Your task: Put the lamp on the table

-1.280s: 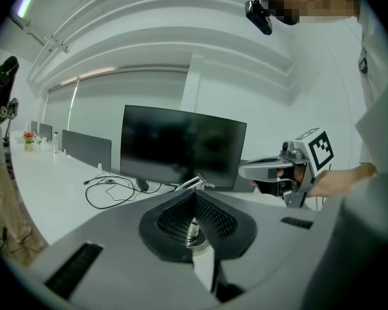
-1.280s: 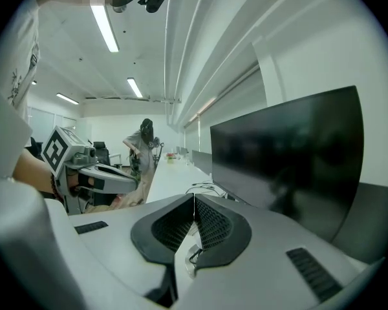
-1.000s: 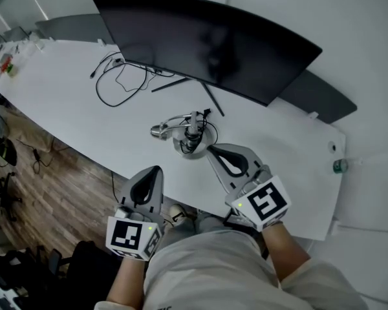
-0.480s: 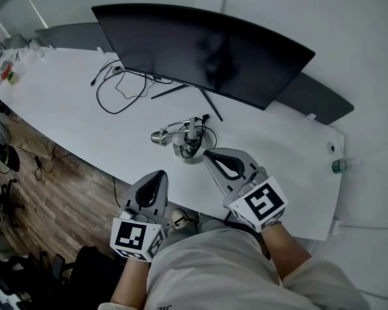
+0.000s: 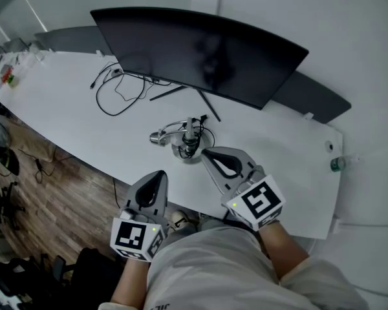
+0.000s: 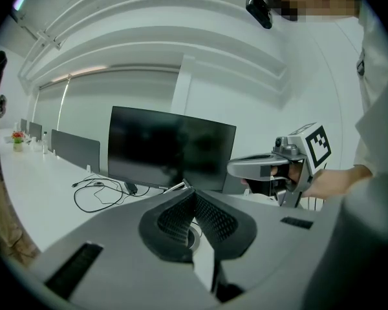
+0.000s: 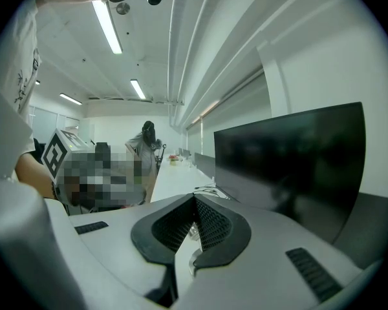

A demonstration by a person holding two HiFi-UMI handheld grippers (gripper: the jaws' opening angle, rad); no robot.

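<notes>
Left gripper (image 5: 158,173) has nudged slightly closer to the lamp (image 5: 184,137); right gripper (image 5: 205,152) hasn't shifted. Both pairs of fingers are pressed together, nothing between. Right tips are just beside the lamp's round base, left ones at the counter's (image 5: 71,118) near edge. The lamp sits folded low on the counter, before the monitor (image 5: 200,50).

The lamp (image 5: 186,141) is a small chrome piece. Its round base stands flat on the white counter (image 5: 64,102), near the counter's 6 o'clock edge. Its jointed arm is folded low, and the head reaches toward 9 o'clock from the base.
</notes>
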